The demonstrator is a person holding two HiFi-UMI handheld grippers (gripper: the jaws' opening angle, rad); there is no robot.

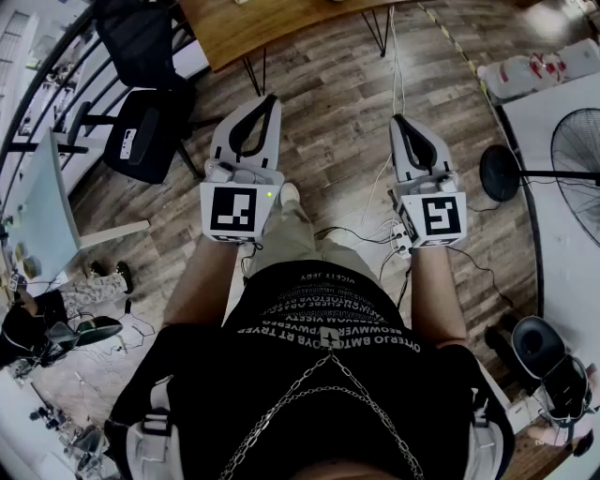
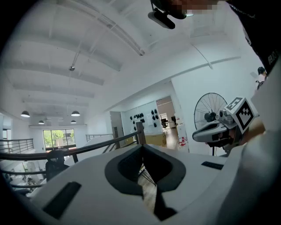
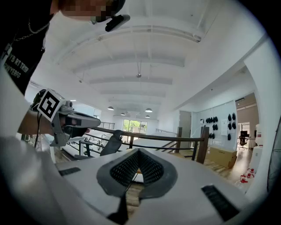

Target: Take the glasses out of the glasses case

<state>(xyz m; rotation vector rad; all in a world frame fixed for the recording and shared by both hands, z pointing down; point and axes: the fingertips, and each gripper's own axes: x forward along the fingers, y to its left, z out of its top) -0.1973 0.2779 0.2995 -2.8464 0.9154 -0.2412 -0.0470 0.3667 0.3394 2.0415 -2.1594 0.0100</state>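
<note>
A person in a black shirt with white lettering and a metal chain held two smooth white plastic grippers nearly level above a grey-brown wood-plank floor. The left gripper had its curved jaws brought together at the tips, the dark pads ringing a teardrop-shaped gap with nothing inside. The right gripper was likewise closed on nothing, and its own view showed a fine ribbed texture on its pads. A cube printed with black-and-white squares sat at the back of each tool, just ahead of the hand. Beyond the grippers stood a wooden table on thin black hairpin legs, with a black office chair to its left. To the right, a round wire-caged fan rose on a pole from a black disc base. A white power strip and thin cables lay on the planks near the right gripper. The gripper views took in a white beamed ceiling and a dark handrail on posts. The glasses case appeared in none of the three views
</note>
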